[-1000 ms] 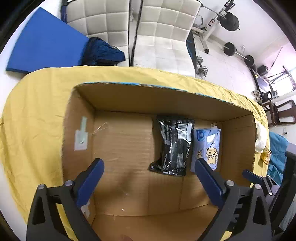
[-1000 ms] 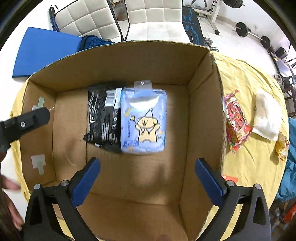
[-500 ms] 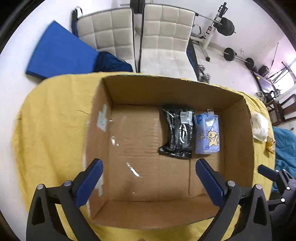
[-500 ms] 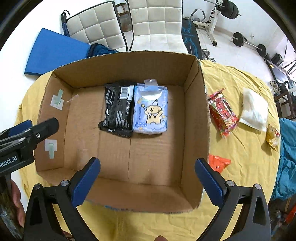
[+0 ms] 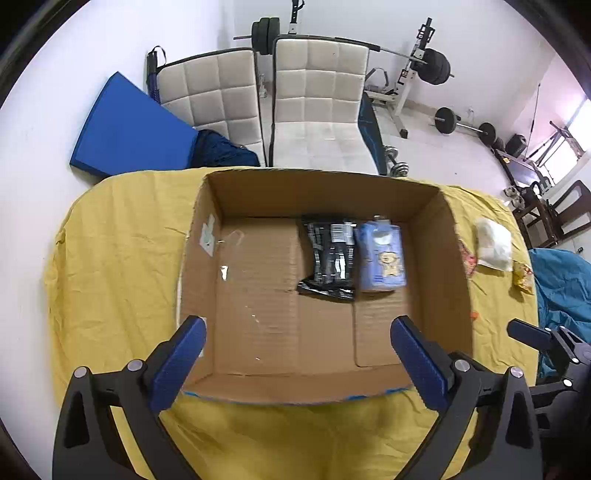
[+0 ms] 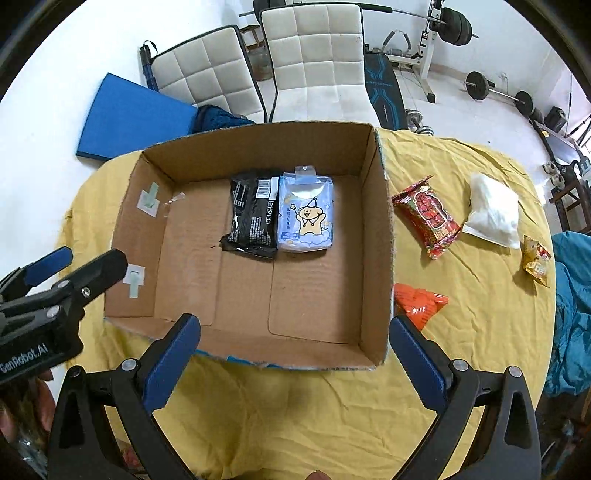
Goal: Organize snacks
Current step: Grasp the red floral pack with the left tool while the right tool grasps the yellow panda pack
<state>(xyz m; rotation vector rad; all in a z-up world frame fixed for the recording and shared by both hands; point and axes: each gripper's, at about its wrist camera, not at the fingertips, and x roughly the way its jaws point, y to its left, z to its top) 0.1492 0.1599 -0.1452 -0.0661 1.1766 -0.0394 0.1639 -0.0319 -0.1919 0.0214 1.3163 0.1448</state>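
Left gripper (image 5: 297, 330) is seen spread wide, nothing held, hovering above the near edge of the box (image 5: 369, 380). Right gripper (image 6: 293, 328) is likewise spread wide and empty, positioned over the near wall of the same box. In the right wrist view the left gripper's black body is visible at the left edge, with part of a hand (image 6: 22, 410) below it.

The cardboard box is set open-topped on a yellow cloth (image 6: 332, 417). Two packets are laid flat on its floor toward the far wall, side by side and touching: a black packet (image 6: 253, 214) on the left and a light blue packet (image 6: 306, 214) with a cartoon figure on the right. Tape patches are seen on the left inner wall.

Outside the box, on the cloth to its right, four snacks are left: an orange packet (image 6: 421, 301) just beside the right wall, a red packet (image 6: 426, 216) farther back, a white bag (image 6: 493, 210) beyond it, and a small yellow packet (image 6: 537, 260) near the cloth edge.

Behind the table, two white padded chairs (image 6: 314, 59), a blue mat (image 6: 129, 118) and weight equipment (image 6: 450, 22) are visible.
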